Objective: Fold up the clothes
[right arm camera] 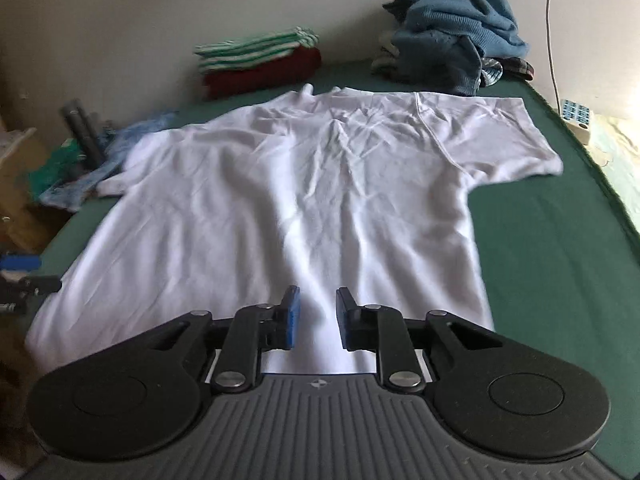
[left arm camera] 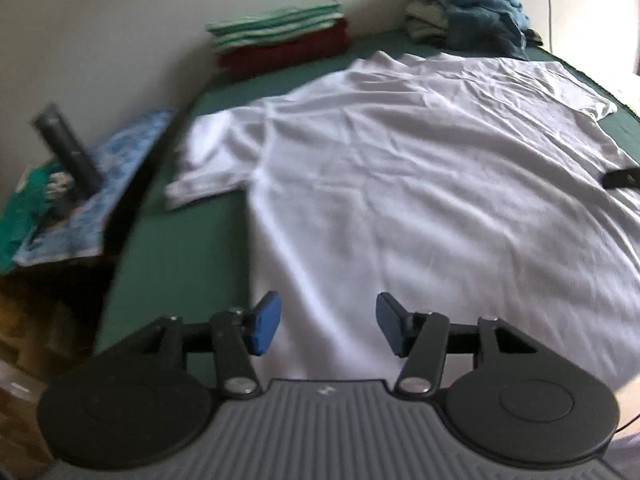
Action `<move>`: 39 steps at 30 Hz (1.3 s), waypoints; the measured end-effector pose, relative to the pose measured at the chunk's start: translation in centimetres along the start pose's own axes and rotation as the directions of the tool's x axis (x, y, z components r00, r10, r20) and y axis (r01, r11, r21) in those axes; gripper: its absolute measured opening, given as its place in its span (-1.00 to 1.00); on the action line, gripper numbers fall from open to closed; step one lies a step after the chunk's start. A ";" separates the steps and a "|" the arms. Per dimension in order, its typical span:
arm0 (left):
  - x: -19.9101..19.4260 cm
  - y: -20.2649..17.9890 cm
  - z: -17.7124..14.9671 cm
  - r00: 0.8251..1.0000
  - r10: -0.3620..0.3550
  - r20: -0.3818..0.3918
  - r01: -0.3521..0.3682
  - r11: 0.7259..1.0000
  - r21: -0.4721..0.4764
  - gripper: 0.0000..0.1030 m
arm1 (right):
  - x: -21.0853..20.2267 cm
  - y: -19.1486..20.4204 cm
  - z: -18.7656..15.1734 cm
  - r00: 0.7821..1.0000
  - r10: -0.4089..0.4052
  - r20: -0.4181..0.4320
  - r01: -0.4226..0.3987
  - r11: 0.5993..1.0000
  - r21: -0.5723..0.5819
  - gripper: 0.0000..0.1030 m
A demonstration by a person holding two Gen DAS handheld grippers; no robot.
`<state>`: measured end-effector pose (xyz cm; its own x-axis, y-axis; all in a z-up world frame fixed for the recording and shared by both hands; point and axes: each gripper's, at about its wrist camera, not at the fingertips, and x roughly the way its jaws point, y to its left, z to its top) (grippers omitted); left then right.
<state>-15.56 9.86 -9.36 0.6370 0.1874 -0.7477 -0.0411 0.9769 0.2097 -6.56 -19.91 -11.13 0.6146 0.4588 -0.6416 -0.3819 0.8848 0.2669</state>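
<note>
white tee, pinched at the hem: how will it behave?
Tee is probably floppy: it lies flat with fine wrinkles, so a one-point pinch would likely drape and bunch. It looks thin, so probably light. It may drag over the green cover rather than slide freely.

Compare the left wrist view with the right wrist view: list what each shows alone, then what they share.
Left wrist only: the left gripper, open over the hem, and the right gripper's tip at the frame's right edge. Right wrist only: the right gripper, open, a remote and the shirt's right sleeve in full. Both: the white shirt spread flat, the folded stack and the blue pile.
</note>
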 end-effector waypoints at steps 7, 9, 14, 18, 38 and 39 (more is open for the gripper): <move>3.4 1.6 2.7 0.999 -0.049 0.017 0.049 0.999 0.016 0.39 | 3.2 -3.6 2.7 0.974 -0.223 0.028 0.217 0.966 0.142 -0.89; 4.2 2.2 3.5 0.998 -0.065 0.024 0.064 0.998 0.024 0.29 | 2.7 -5.0 2.9 0.941 -0.336 0.028 0.326 0.928 0.183 -0.98; 6.1 3.6 5.4 0.994 -0.104 0.044 0.102 0.994 0.045 0.19 | 2.7 -4.3 4.8 0.950 -0.308 0.060 0.282 0.921 0.268 -0.67; 8.4 3.7 7.1 0.993 -0.106 0.057 0.101 0.992 0.079 0.20 | 4.8 -5.2 6.3 0.940 -0.339 0.046 0.317 0.912 0.260 -0.41; 19.9 7.8 16.9 0.985 0.175 0.001 -0.175 0.983 -0.053 -0.03 | 18.3 -5.3 16.0 0.997 -0.079 -0.010 0.079 0.986 0.148 -0.99; 20.0 8.3 16.8 0.981 0.192 0.012 -0.191 0.979 -0.064 0.08 | 18.2 -6.6 16.3 0.996 -0.094 -0.004 0.094 0.985 0.147 -0.97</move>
<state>9.82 19.99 -11.97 0.6266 0.3706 -0.6856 -0.2110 0.9275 0.3085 18.40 -16.11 -12.84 0.6452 0.3730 -0.6668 -0.2171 0.9263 0.3081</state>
